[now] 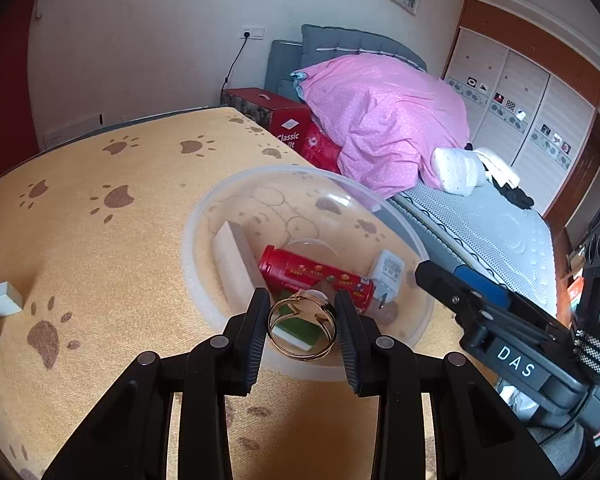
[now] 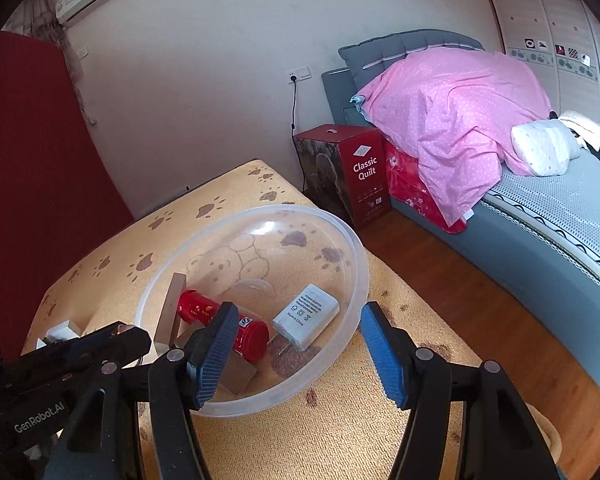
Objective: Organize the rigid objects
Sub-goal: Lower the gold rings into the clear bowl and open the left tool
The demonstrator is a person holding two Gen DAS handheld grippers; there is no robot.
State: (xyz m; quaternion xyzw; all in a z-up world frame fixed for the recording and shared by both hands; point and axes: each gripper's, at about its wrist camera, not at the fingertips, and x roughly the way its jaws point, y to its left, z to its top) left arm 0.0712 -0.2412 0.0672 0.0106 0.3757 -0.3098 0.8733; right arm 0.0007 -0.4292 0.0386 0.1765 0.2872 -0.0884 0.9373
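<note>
Left wrist view: the left claw (image 1: pixel 301 322) pinches a gold ring (image 1: pixel 301 326) between its ribbed pads above the near rim of the clear bowl (image 1: pixel 204 216), which already holds a red tube (image 1: pixel 315 276), a white adapter (image 1: pixel 387 274), a wooden block (image 1: pixel 236 264) and a green tile (image 1: pixel 296 330). The thin, smooth band could twist or slip out early and roll across the surface (image 1: pixel 100 240) toward 6 o'clock. Right wrist view: the right claw (image 2: pixel 300 356) hangs wide and empty at the bowl's 5 o'clock, near enough to nudge the rim.

"Classic Quilt" is printed on the red box (image 2: pixel 355 176); "DAS" is marked on the right gripper (image 1: pixel 515 360), "GenRobot.AI" on the left gripper (image 2: pixel 40 416).
</note>
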